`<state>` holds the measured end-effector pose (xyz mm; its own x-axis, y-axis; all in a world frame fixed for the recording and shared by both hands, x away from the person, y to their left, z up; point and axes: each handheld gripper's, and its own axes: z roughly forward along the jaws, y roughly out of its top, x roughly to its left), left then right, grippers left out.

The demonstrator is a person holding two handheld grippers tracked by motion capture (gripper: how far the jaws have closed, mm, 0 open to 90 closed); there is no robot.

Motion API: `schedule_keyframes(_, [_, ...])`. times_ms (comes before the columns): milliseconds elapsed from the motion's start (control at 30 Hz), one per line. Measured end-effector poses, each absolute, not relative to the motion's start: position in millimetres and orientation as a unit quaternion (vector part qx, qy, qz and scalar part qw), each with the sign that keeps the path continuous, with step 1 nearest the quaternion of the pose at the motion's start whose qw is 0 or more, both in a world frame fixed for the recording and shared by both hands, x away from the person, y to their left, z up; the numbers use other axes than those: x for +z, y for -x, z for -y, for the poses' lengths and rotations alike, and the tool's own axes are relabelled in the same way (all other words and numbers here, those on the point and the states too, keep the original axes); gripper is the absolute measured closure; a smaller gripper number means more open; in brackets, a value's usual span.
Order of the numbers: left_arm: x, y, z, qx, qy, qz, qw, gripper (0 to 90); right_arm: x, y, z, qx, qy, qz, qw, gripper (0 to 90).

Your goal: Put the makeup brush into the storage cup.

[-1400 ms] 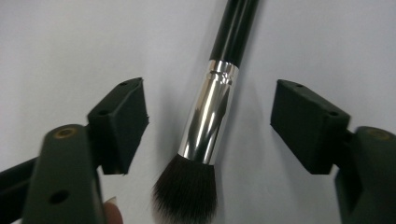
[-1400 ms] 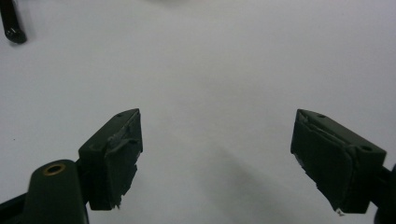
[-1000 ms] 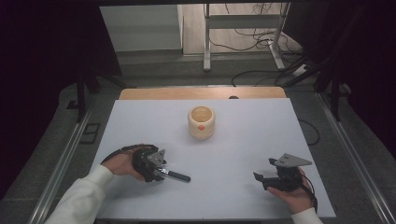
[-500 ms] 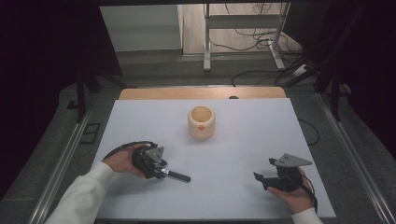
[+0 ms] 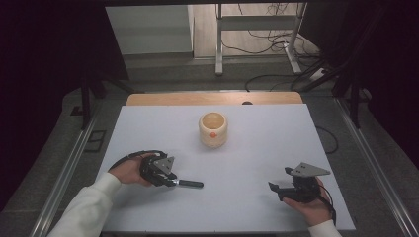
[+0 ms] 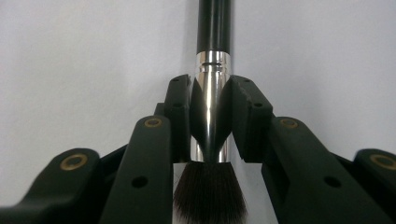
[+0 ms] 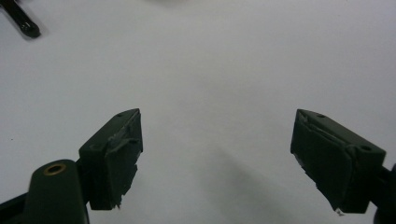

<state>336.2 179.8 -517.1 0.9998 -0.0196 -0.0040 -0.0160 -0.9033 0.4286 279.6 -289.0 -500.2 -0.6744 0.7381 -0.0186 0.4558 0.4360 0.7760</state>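
A make-up brush [image 5: 190, 183] with a black handle, a silver ferrule [image 6: 211, 88] and dark bristles [image 6: 210, 191] lies on the white table [image 5: 257, 148] at the front left. My left gripper [image 5: 170, 180] has just been closing and is now shut on the ferrule, both pads pressing it; the handle points right, away from the hand. A cream wooden cup [image 5: 213, 129] with an orange dot stands at the table's middle, farther back. At the front right my right gripper [image 5: 274, 189] rests open, its jaws far apart with nothing between them [image 7: 215, 158].
The brush handle's tip [image 7: 21, 21] lies at the upper left of the right gripper view. A wooden strip [image 5: 212, 98] runs along the table's far edge. Metal rails [image 5: 69, 173] flank the table, with cables and a stand's legs on the floor behind.
The left gripper's jaws have closed on the brush ferrule. Neither hand has shifted, and the right gripper stays as it was.
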Motion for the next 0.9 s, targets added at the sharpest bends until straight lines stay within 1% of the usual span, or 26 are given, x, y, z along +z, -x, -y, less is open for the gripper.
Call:
schedule_keyframes(300, [-515.0,-336.2,-178.7,-0.003,-0.978,-0.002,0.210,71.2,-498.7,-278.9,289.8,0.393,-0.362,-0.825,0.185,18.2])
schedule_keyframes(600, [-505.3,-335.9,-187.0,0.014,-0.974,-0.039,0.222,71.4,-498.0,-278.5,290.0,0.395,-0.362,-0.823,0.188,18.4])
schedule_keyframes(900, [-493.1,-330.3,-187.1,0.030,-0.974,-0.072,0.213,71.3,-498.1,-278.6,289.6,0.395,-0.363,-0.823,0.188,18.4])
